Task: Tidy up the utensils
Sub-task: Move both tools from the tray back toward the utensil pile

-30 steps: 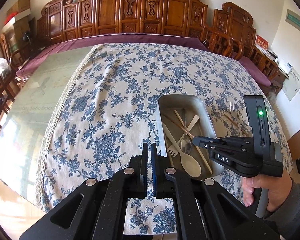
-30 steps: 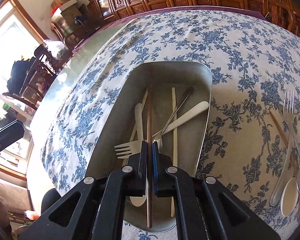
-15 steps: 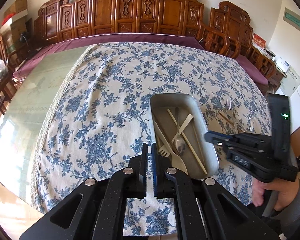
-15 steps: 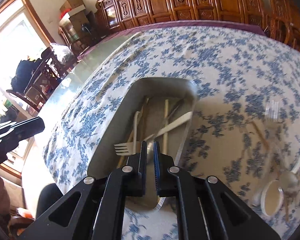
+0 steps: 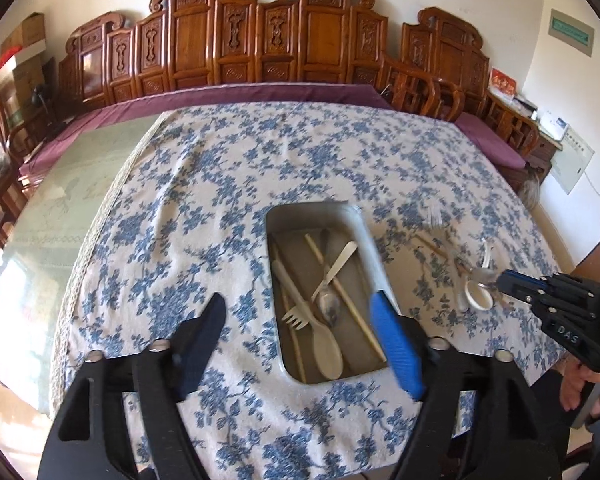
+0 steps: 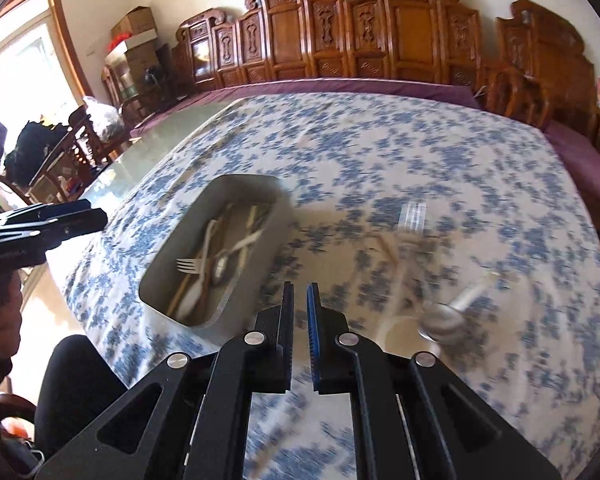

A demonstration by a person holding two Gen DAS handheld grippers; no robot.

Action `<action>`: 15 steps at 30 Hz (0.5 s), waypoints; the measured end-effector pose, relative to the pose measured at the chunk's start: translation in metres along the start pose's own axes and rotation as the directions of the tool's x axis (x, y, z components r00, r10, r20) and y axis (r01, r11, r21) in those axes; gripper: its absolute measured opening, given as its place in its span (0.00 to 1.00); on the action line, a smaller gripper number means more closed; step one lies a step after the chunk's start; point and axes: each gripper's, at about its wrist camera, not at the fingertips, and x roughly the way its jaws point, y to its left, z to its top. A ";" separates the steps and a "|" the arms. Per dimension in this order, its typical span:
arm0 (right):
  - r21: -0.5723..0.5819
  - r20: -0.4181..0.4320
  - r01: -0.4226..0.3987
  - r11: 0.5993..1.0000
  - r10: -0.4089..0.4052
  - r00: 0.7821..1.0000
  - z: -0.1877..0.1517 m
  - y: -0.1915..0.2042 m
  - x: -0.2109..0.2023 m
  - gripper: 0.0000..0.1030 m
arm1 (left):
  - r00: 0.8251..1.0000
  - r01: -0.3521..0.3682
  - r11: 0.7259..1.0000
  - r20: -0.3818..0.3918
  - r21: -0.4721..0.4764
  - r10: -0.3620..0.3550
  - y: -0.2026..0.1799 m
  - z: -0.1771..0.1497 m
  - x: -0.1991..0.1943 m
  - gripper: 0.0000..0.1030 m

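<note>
left wrist view: left gripper point(image 5: 300, 328) low over the near end of the metal tray point(image 5: 370, 254), jaws opening, already wide, nothing between them. right gripper point(image 6: 300, 300) has its fingers drawn narrow, almost touching, nothing held; it hangs over the floral tablecloth point(image 5: 204, 184) between the tray and the loose pile.

step, as i read it: between picks. part of the set is already in the tray, rest not collected.

tray contents:
- wooden spoon point(image 5: 328, 346), bowl toward the near end
- pale fork point(image 5: 296, 318) beside it, tines toward the near end
- metal spoon point(image 5: 329, 302) lying across the others
- chopsticks point(image 5: 342, 290) running lengthwise, one more along the left wall
- a pale flat handle point(image 5: 342, 258) crossing diagonally
all lie loose and overlapping, not aligned.

outside the tray, on the cloth to its right: a metal fork point(image 5: 436, 216), a white ceramic spoon point(image 5: 478, 300), a metal spoon point(image 6: 444, 318) and what looks like a chopstick point(image 6: 388, 246). right wrist view is motion-blurred there, so exact overlap in that pile is unclear.

next move, my guess: right gripper has to open before it can take anything, then drop onto one piece of the pile. thin flat items on cloth, so the fingers need to come in low and straddle a handle. pieces touch each other, so a pick may drag a neighbour.
</note>
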 end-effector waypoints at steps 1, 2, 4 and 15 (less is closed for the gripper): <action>0.003 0.004 0.012 1.000 -0.012 1.000 -0.002 -0.005 -0.005 0.09 | 1.000 0.011 1.000 0.007 0.003 -0.011 -0.004 0.000 0.001 0.80; 0.008 0.007 0.022 1.000 -0.022 1.000 -0.004 -0.010 -0.008 0.09 | 1.000 0.019 1.000 0.010 0.009 -0.019 -0.007 0.000 0.002 0.83; 0.022 0.011 0.042 0.999 -0.042 0.999 -0.009 -0.023 -0.015 0.09 | 1.000 0.026 0.999 0.013 0.019 -0.026 -0.014 -0.001 0.005 0.84; 0.077 -0.011 0.095 0.992 -0.094 0.995 -0.027 -0.076 -0.020 0.24 | 0.997 0.079 0.996 -0.028 0.050 -0.078 -0.053 -0.006 0.034 0.87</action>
